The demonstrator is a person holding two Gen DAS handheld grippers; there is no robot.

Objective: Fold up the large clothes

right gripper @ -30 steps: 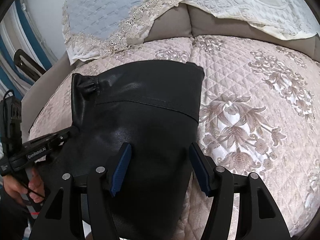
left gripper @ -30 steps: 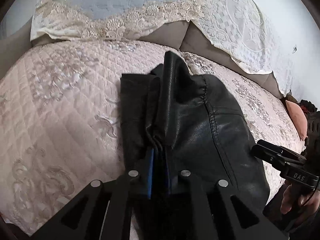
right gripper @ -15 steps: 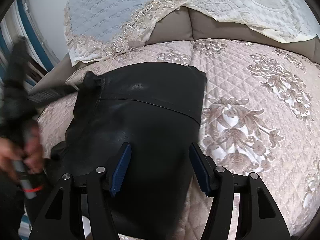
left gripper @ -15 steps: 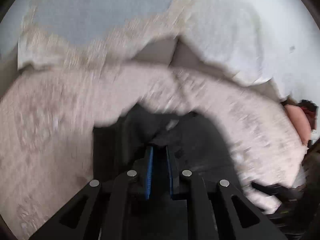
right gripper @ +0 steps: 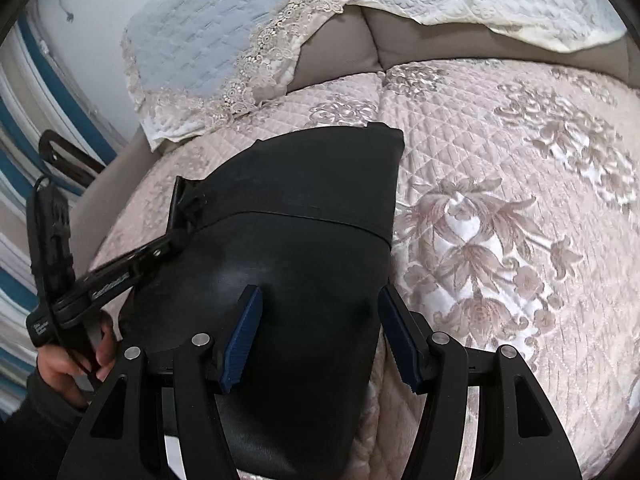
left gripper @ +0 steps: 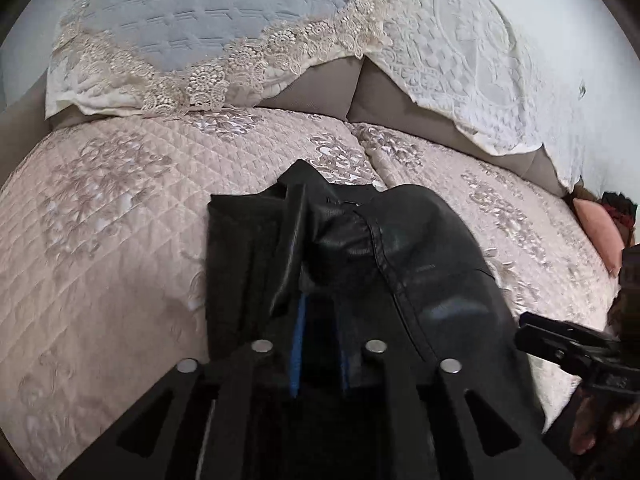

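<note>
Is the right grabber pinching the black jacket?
No, the right gripper has its blue fingers spread wide apart over the black jacket, with nothing squeezed between them.

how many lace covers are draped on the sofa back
2: a blue one with a lace border on the left, a white one on the right. More may lie outside the view.

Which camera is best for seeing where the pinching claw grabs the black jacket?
The right wrist view: the left gripper shows from the side, pinching a bunched edge of the black jacket. The left wrist view only shows leather between its blue pads, and folds hide the grip.
</note>
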